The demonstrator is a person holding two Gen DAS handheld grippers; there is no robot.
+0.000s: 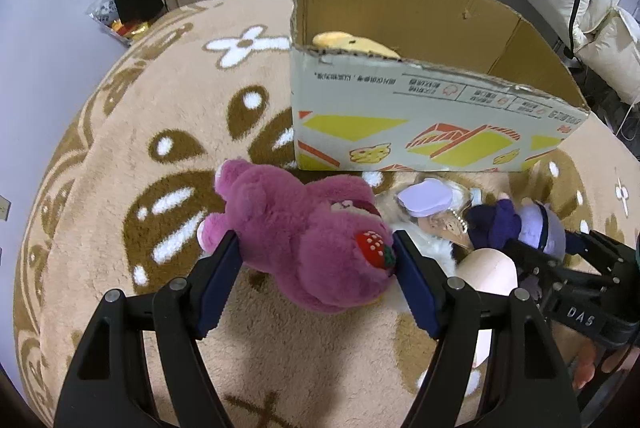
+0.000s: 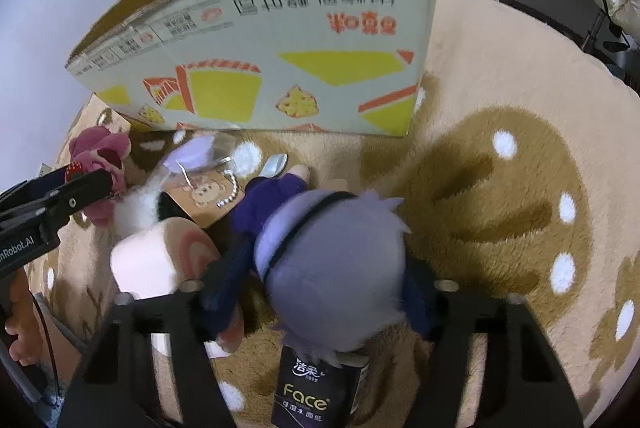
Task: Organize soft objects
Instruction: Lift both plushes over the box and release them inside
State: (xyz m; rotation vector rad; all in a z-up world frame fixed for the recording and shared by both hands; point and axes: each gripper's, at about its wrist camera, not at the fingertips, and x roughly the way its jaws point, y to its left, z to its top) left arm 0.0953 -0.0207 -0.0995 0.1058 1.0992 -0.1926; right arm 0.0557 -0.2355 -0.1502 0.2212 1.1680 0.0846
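Left gripper [image 1: 316,256] clamped the purple bear [image 1: 304,244]; right gripper [image 2: 320,292] clamped the grey-haired doll [image 2: 332,268], near the cardboard box [image 2: 280,68].

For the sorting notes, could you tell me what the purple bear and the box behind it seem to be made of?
Purple bear: plush, seemingly synthetic; fuzzy matte pile, stitched strawberry patch.
Box: corrugated cardboard, printed pale outside, raw brown inside; ragged torn rim.
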